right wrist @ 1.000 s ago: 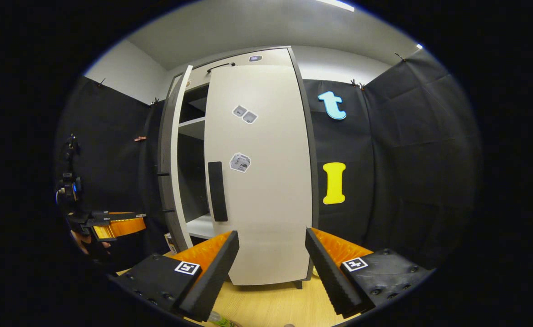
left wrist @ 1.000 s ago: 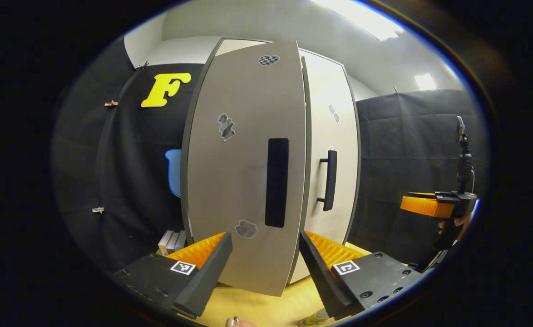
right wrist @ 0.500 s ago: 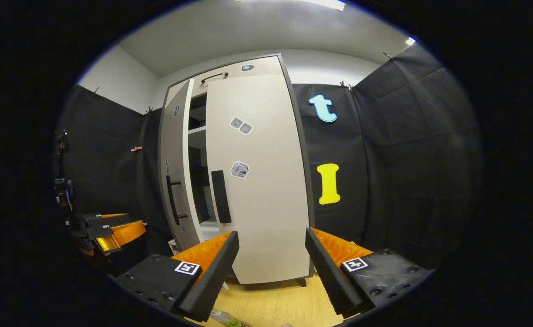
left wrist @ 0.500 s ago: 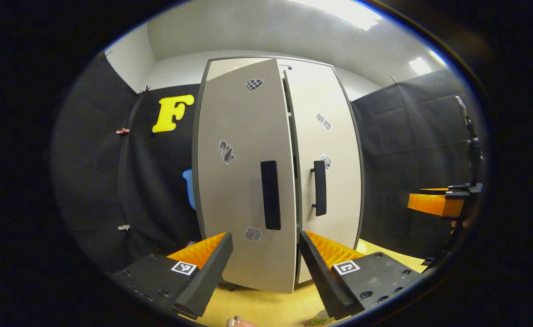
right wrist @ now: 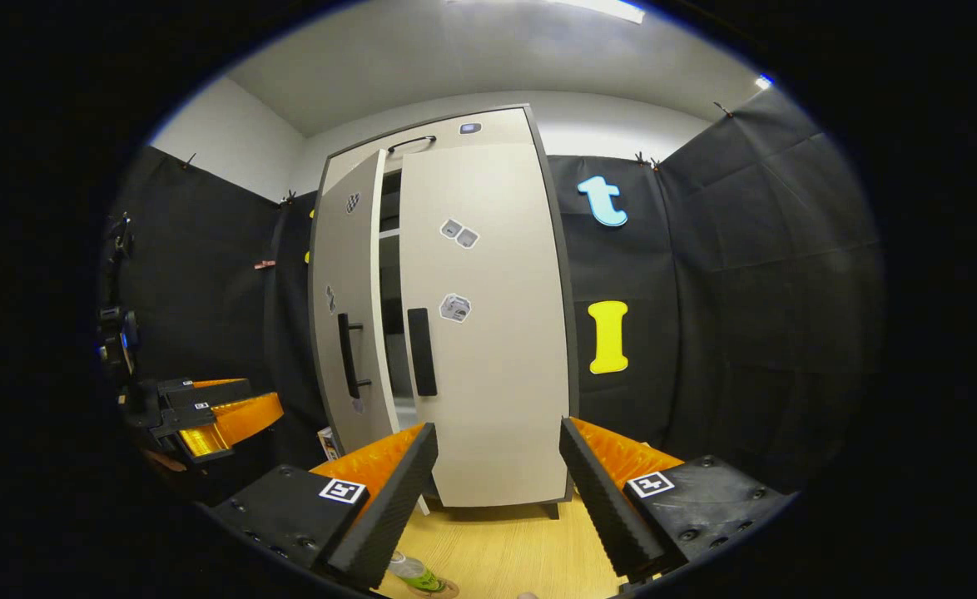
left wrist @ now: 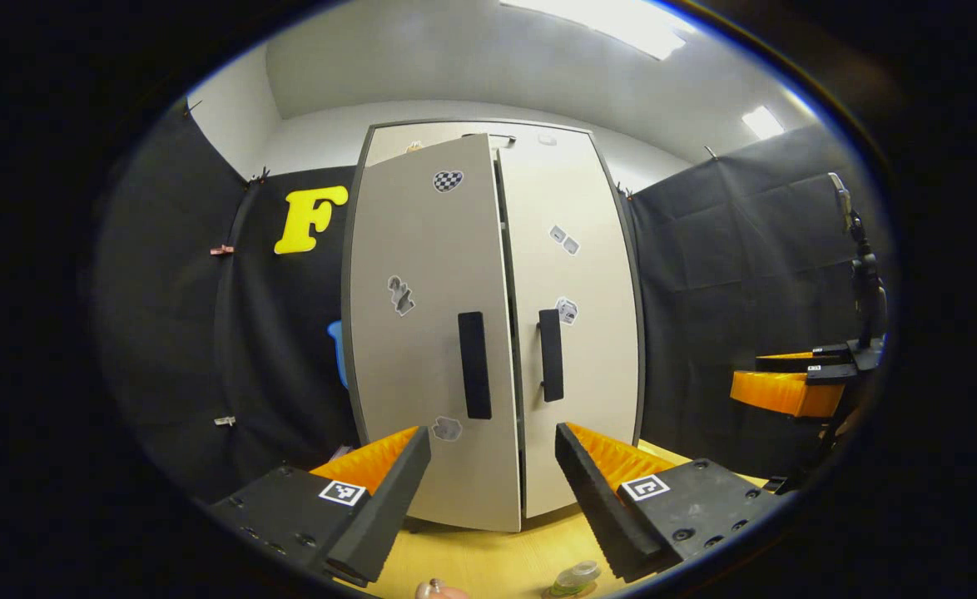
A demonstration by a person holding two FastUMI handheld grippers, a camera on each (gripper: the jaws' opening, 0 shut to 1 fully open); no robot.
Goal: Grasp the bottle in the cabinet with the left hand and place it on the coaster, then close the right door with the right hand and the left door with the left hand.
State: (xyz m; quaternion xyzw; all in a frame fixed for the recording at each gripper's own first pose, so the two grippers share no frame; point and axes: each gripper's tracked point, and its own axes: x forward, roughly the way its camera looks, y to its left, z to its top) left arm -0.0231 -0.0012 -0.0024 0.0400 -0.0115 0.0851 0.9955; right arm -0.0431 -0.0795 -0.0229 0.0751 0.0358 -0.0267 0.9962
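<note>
Left gripper (left wrist: 493, 491): black foam jaws spread wide, holding nothing. Right gripper (right wrist: 497, 487): the same, wide apart and empty. Both hang above the pale wooden desk (left wrist: 488, 561), back from the tall grey two-door cabinet (right wrist: 455, 133). The clear plastic bottle with its green label (right wrist: 414, 572) lies low on the desk, apparently on a coaster, though that's hard to tell. The right door (right wrist: 488, 333) looks flush. The left door (left wrist: 426, 333) stands slightly ajar, a dark gap beside its black bar handle (left wrist: 473, 364). Step in hand, I'd say: closing that left door. Next, the left gripper needs a forward push on the panel near the handle until it seats.
</note>
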